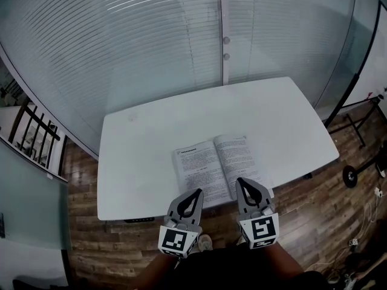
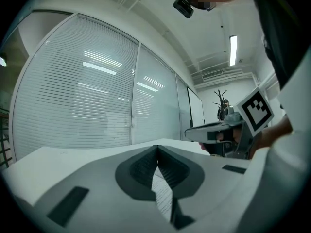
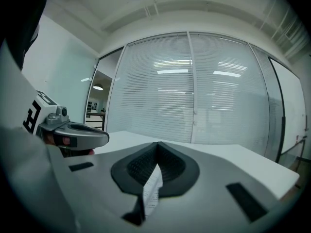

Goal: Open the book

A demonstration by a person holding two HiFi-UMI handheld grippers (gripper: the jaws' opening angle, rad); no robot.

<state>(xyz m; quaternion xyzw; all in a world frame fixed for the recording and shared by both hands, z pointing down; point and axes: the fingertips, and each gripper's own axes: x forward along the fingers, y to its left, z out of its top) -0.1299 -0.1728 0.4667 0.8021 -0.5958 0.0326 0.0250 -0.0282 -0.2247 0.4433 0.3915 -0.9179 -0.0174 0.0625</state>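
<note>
The book (image 1: 217, 165) lies open and flat on the white table (image 1: 139, 156), near its front edge, with printed pages on both sides. My left gripper (image 1: 199, 191) is shut, its tip at the bottom edge of the left page. Shut too, my right gripper (image 1: 240, 180) has its tip over the lower part of the right page. In the left gripper view the jaws meet at the tip of the left gripper (image 2: 157, 147), and a strip of printed page (image 2: 163, 195) shows below through the gap. The right gripper view shows the same, jaws together and page (image 3: 151, 193) beneath.
A glass wall with white blinds (image 1: 181, 35) runs behind the table. The floor is wooden (image 1: 314, 210). A black stand with a round base (image 1: 349, 175) is at the right, and a railing (image 1: 36, 141) at the left.
</note>
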